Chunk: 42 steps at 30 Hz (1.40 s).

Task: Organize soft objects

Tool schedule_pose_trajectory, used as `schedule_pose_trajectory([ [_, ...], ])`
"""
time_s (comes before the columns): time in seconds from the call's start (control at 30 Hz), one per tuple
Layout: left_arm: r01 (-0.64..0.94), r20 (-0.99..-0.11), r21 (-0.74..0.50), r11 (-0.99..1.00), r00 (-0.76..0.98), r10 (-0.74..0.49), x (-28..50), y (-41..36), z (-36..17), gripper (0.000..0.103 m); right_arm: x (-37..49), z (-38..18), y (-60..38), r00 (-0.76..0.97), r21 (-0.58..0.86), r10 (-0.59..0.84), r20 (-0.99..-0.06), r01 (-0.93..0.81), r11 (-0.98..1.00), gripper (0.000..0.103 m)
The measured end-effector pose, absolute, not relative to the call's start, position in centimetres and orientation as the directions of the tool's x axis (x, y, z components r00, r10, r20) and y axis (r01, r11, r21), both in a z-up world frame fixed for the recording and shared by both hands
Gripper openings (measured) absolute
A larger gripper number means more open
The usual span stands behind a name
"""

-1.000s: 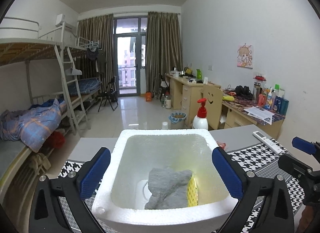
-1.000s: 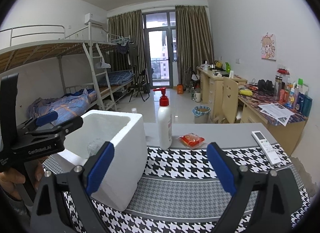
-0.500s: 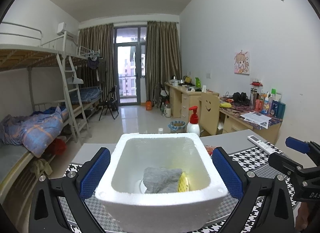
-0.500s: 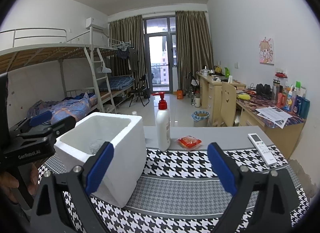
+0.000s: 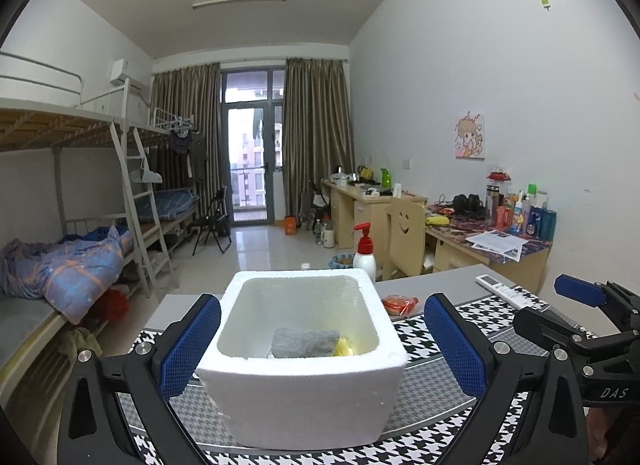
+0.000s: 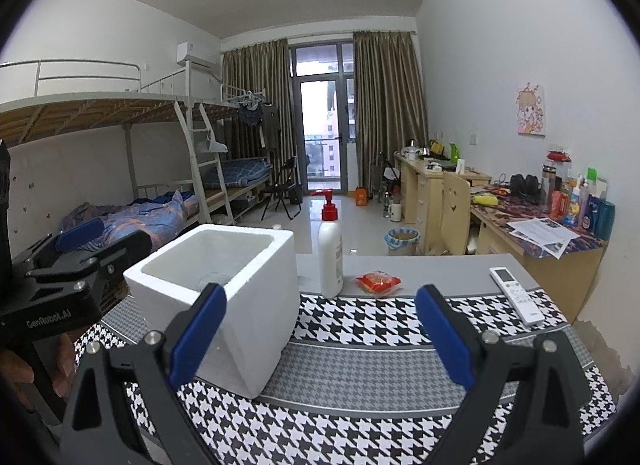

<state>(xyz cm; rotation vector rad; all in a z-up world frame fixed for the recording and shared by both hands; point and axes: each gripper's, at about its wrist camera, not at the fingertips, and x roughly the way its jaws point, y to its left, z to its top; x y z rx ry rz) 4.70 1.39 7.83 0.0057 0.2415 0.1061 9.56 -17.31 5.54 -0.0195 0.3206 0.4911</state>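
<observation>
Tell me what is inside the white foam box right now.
Inside the white foam box lies a grey cloth with a yellow item beside it, seen from the left wrist. The near wall hides the rest of the floor, and whatever lies under the cloth is covered.

Pump bottle (image 6: 331, 249), white w/ red top, stood upright on the grey counter (image 6: 440, 265) just past the houndstooth mat (image 6: 360, 365). Red snack packet (image 6: 378, 282) lay right beside it; white remote (image 6: 517, 295) sat well apart nr the right edge, partly on the mat. Bg: bunk bed (image 5: 80, 137) w/ blue plaid blanket (image 5: 68, 269), folding chair (image 5: 214, 221), wooden desks (image 5: 360, 205), curtains (image 5: 316, 137) either side of the balcony door.
</observation>
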Motion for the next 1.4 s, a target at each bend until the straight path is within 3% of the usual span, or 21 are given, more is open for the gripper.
schedule_pose_trajectory([
  [0.53, -0.072, -0.209, -0.028, 0.997, 0.976, 0.065, 1.0, 0.1, 6.8, 0.102, 6.2, 4.8, -18.1, 0.846, 0.05, 0.467, -0.257, -0.471, 0.881, 0.102],
  [0.97, -0.106, -0.19, -0.017, 0.994, 0.977, 0.101, -0.9, -1.0, 5.2, 0.102, 4.6, 3.7, -19.1, 0.856, 0.036, 0.465, -0.225, -0.47, 0.882, 0.102],
  [1.4, -0.146, -0.116, 0.01, 0.989, 0.982, 0.146, -2.7, -1.4, 3.4, 0.102, 4.2, 1.7, -19.2, 0.877, 0.019, 0.432, -0.211, -0.438, 0.899, 0.102],
])
